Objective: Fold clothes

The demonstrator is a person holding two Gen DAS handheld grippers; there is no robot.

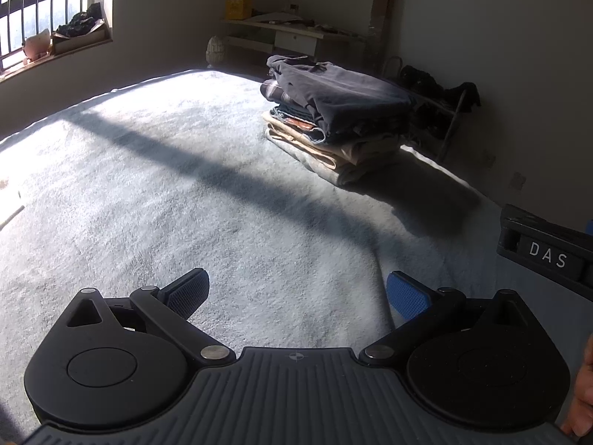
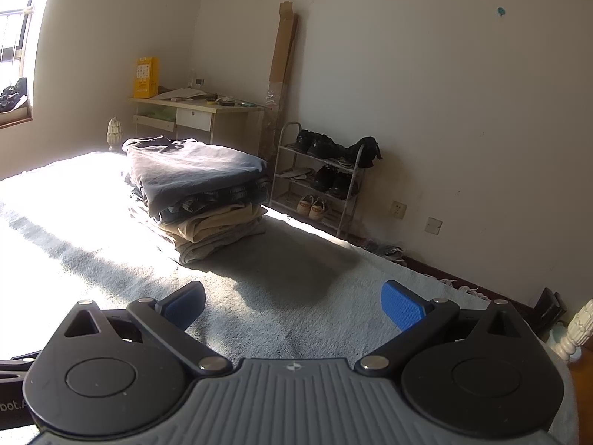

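Nearest in both wrist views are the grippers themselves. The left gripper (image 1: 298,293) has its jaws released, spread wide with nothing between them but bare bedding. The right gripper (image 2: 292,306) is likewise released and empty; its black body shows at the right edge of the left view, so the two tools sit side by side, near each other, above the bed.

Directly under and ahead of both sets of jaws lies the pale grey fleecy bed cover (image 1: 148,185), flat, sunlit in patches and crossed by a dark band of shadow. No loose garment lies on it anywhere within view.

Further ahead, to the right of the left jaws and to the left of the right jaws, stands the stack of folded clothes (image 2: 200,193): a dark grey garment on top, checked and denim pieces under it, beige and light grey ones at the bottom. It sits near the far edge of the bed, well apart from both grippers.

Beyond the bed are a metal shoe rack holding dark and white shoes (image 2: 318,178), a light wooden desk with a white drawer (image 2: 196,116) carrying a yellow box (image 2: 146,77), and a barred window (image 1: 44,3).

By my reading, one fold is finished and stacked. The next move calls for fetching an unfolded garment from somewhere out of view and spreading it flat on the open cover before the jaws.
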